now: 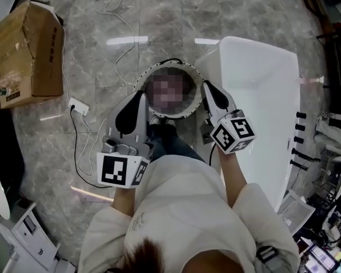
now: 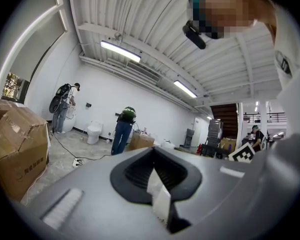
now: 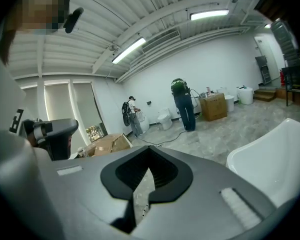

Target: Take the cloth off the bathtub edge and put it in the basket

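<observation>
White glossy bathtub (image 1: 261,84): rim is bare, no cloth on any edge I can see. The round pale-rimmed basket (image 1: 169,63) stands on the grey marble floor (image 1: 159,16), just beside a corner of the tub. Its inside is masked, so I can't tell if the cloth is in there. This looks like the wrap-up step. Best to check that the cloth sits fully inside with nothing draped over the basket rim, and to keep both tools clear. On the left gripper (image 1: 141,98) the jaws are together with nothing between them. The right gripper (image 1: 209,90) is likewise closed and empty. Both hover above the basket, touching nothing.
</observation>
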Available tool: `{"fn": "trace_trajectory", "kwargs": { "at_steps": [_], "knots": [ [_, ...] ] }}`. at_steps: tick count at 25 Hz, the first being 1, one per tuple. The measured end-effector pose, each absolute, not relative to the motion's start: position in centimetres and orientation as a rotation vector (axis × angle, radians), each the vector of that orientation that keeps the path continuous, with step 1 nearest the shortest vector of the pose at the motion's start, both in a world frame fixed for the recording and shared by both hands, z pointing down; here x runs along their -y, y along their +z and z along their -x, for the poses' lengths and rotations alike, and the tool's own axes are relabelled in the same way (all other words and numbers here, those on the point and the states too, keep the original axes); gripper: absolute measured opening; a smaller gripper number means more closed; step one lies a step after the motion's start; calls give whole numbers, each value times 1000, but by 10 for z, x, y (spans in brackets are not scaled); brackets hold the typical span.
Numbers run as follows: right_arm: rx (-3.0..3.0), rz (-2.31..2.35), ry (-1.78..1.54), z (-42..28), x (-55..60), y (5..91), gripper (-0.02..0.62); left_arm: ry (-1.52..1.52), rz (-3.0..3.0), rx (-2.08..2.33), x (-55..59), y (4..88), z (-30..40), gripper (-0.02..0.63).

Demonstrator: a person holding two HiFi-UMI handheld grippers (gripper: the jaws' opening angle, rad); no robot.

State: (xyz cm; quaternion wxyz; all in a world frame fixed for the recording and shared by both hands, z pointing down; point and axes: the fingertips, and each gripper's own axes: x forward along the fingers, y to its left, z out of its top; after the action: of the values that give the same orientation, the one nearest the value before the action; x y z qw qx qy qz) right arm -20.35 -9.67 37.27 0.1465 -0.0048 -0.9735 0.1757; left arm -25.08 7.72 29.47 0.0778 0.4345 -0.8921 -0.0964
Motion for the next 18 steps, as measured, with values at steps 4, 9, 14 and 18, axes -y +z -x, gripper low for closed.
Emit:
{"fn": "trace_trajectory", "kwargs": {
  "at_steps": [4, 9, 14, 18],
  "knots": [
    [2848, 6, 502, 190, 97, 345, -2, -286, -1305, 2682, -83, 283, 247, 48],
    [2897, -4, 514, 172, 99, 316, -2, -294, -1346, 2692, -81, 263, 241, 48],
    [2936, 0, 483, 154, 102, 286, -2, -340, -1399, 2726, -81, 237, 235, 48],
    [2970, -7, 489, 143, 99, 267, -2, -344, -1391, 2747, -89, 231, 236, 48]
  ]
}}
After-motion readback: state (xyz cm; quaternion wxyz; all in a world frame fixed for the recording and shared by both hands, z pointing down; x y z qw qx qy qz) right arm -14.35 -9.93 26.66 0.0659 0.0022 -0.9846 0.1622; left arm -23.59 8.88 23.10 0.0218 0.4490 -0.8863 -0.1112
